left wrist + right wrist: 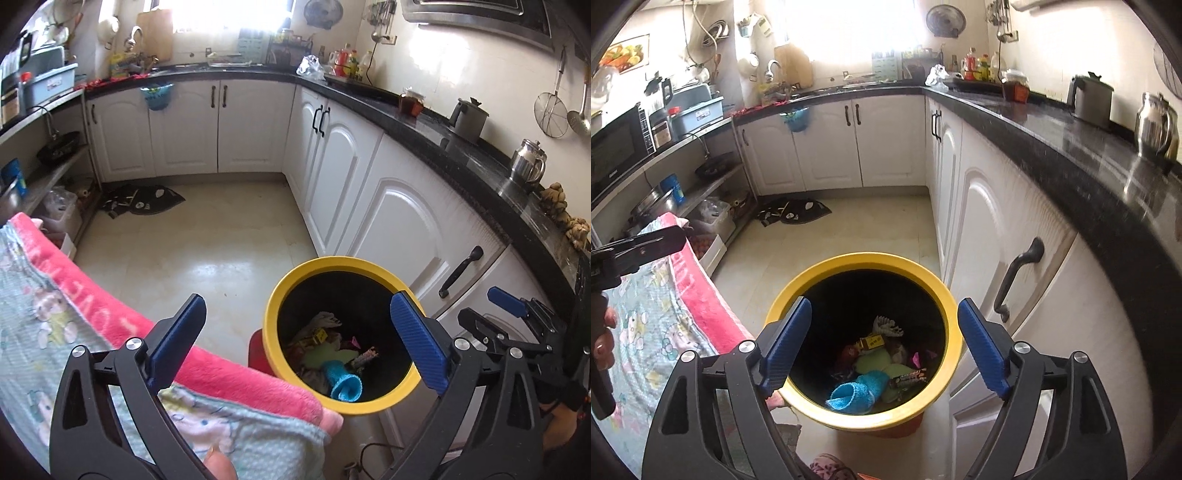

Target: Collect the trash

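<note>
Both spread wide and carrying nothing: left claw (295, 338), right claw (884, 347), poised over yellow-rimmed round black bin (783, 295) on floor beside white cabinets. Inside already: blue knitted roll (857, 395), wrappers. Probably nearly done.

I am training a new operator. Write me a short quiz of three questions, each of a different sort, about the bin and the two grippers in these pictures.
1. True or false: the right gripper is shut on a wrapper.
2. Multiple choice: the rim of the bin is A) red, B) yellow, C) white.
3. Fill the gap: the rolled cloth lying in the bin is ____ in colour.

Key
1. False: both it and the left gripper are open and empty.
2. B.
3. Blue.
</note>
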### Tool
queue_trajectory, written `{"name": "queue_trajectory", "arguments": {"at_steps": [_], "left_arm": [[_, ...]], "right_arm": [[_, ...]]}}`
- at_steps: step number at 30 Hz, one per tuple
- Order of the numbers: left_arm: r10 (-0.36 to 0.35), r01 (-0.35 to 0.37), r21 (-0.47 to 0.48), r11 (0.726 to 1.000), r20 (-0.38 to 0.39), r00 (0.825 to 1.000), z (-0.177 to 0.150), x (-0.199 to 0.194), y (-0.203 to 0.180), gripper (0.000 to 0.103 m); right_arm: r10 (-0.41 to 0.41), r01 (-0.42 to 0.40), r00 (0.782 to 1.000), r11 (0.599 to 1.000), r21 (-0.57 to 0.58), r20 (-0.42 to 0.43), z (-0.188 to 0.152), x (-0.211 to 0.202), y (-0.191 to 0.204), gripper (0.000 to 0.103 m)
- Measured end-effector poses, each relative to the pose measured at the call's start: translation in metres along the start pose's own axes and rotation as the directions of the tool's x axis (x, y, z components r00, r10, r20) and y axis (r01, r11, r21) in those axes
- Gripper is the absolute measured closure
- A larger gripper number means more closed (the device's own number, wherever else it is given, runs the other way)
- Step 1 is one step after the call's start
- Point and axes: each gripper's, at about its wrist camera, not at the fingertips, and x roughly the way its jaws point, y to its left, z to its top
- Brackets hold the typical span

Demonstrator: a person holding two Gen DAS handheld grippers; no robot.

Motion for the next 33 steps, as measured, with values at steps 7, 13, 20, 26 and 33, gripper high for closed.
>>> {"name": "queue_trajectory", "arguments": {"at_steps": [7, 13, 20, 26, 33], "left_arm": [[0.019, -0.019, -0.004, 1.000, 0.013, 1.000, -0.005, -0.023, 0.010, 0.011], [0.040, -0.040, -0.025, 0.999, 0.010, 0.999, -0.010, -0.040, 0.019, 0.011], [0.084, -0.082, -0.040, 0.996, 0.044, 0.995, -0.026, -0.069, 0.023, 0.011], [0.118, -0.114, -0.058, 0.992, 0.063, 0.991, -0.056, -0.090, 0.028, 0.011], [0.163, -0.157, -0.078, 0.985, 0.080, 0.983, -0.092, -0.112, 0.033, 0.011]], "right_arm": [[-0.005, 0.005, 1.000, 0.999, -0.032, 0.015, 0.002, -0.015, 0.014, 0.021], [-0.011, 0.012, 1.000, 0.999, -0.045, 0.022, -0.001, -0.026, 0.025, 0.017], [-0.013, 0.018, 0.997, 0.998, -0.065, 0.077, -0.010, -0.049, 0.044, 0.010], [0.017, -0.013, 0.993, 0.999, -0.034, 0.115, -0.023, -0.069, 0.061, 0.006], [0.020, -0.012, 0.982, 0.999, -0.048, 0.189, -0.058, -0.094, 0.089, 0.006]]}}
